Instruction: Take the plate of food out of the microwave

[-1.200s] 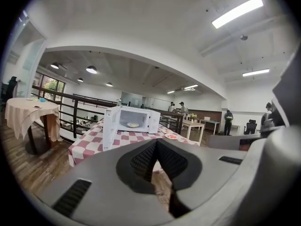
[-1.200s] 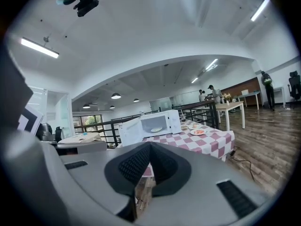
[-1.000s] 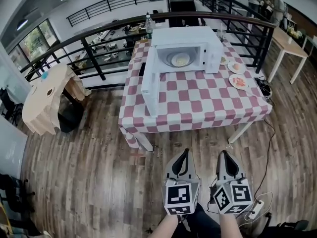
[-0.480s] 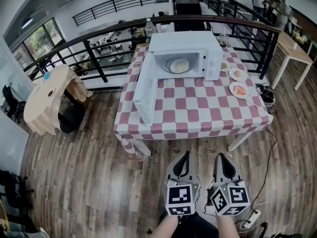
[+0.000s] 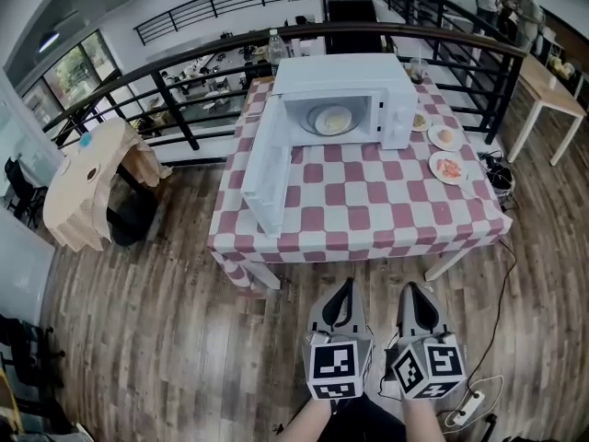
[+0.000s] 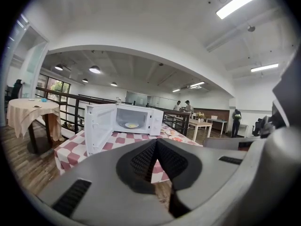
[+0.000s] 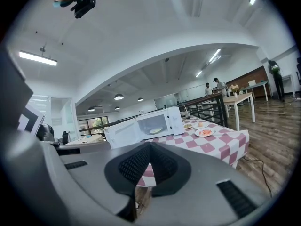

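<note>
The plate of food (image 5: 334,117) sits inside the microwave (image 5: 342,74), on the floor of its cavity: a pale yellowish portion on a white dish. The microwave stands at the far side of the table (image 5: 368,212). Its door (image 5: 268,168) is swung wide open to the left and reaches out over the near-left part of the red-and-white checked cloth.

On the same cloth, to the right of the microwave, lie a small plate (image 5: 445,137) with a pale piece of food and, nearer, a second plate (image 5: 449,168) with something reddish. A clear bottle (image 5: 273,48) stands behind the microwave's far-left corner.

A dark railing (image 5: 184,99) curves round the far side of the table. To the left stands a round table (image 5: 85,187) under a beige cloth. At the far right, beyond the railing, are a light wooden table (image 5: 545,83) and two people (image 5: 504,3). The floor (image 5: 147,320) is of wood planks, and a white power strip (image 5: 471,405) lies on it at the near right.

Both grippers are held side by side at the near edge of the scene, over the floor and well apart from the table, pointing toward it. The left gripper (image 5: 345,284) has its jaws pressed together with nothing between them. The right gripper (image 5: 409,287) is closed in the same way and is empty too. In each gripper view the pads meet in a line, and the open microwave with its plate shows beyond them.
</note>
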